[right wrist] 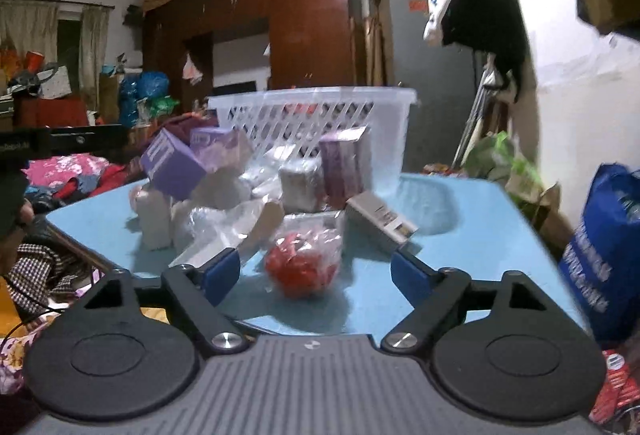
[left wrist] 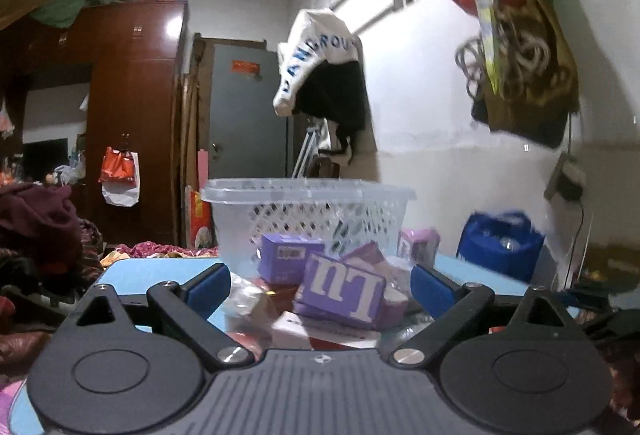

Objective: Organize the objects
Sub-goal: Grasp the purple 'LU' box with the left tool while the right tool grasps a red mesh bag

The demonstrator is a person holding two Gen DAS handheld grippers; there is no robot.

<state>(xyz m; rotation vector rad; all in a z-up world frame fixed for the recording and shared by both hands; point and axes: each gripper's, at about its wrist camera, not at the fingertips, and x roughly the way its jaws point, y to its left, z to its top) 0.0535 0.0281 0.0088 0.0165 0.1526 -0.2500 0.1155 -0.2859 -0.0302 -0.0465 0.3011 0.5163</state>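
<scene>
Both tools agape, empty; boxes (right wrist: pixel 176 165) heaped before basket (right wrist: pixel 316 115)

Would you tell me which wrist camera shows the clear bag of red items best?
The right wrist view: the clear bag of red items lies whole and unobstructed on the blue table, ahead of the open right gripper. The left wrist view shows only a possible red sliver, too hidden to confirm.

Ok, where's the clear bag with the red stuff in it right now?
In the right wrist view, the clear bag lies on the blue table, just ahead of the open right gripper, nearer than the grey box.
</scene>
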